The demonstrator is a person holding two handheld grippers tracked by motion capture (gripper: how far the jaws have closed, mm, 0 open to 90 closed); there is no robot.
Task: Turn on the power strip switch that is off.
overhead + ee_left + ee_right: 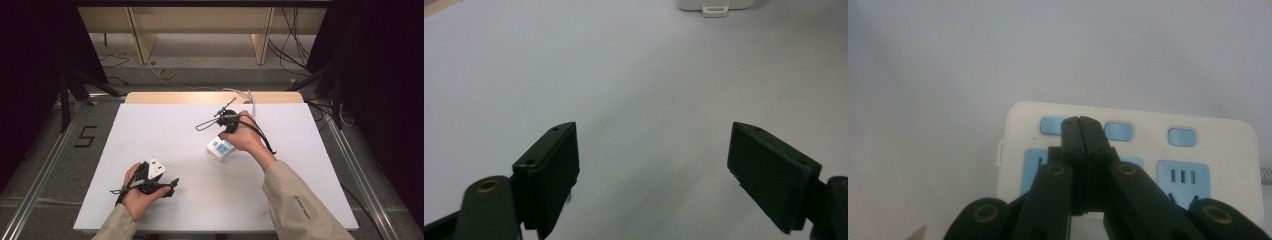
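Observation:
A white power strip with blue sockets and blue buttons lies right of the middle of the white table. My right gripper hangs over it, shut with nothing between its jaws. In the right gripper view its tips sit over the strip, just right of the leftmost blue button; I cannot tell whether they touch. My left gripper rests low near the front left, open and empty. In the left gripper view its jaws stand wide apart over bare table, with the strip's end far ahead.
A white cable runs from the strip over the table's far edge. Black wire loops stick out from the right hand's gripper. A person's sleeve crosses the front right. Floor cables and a taped "5" lie beyond the table.

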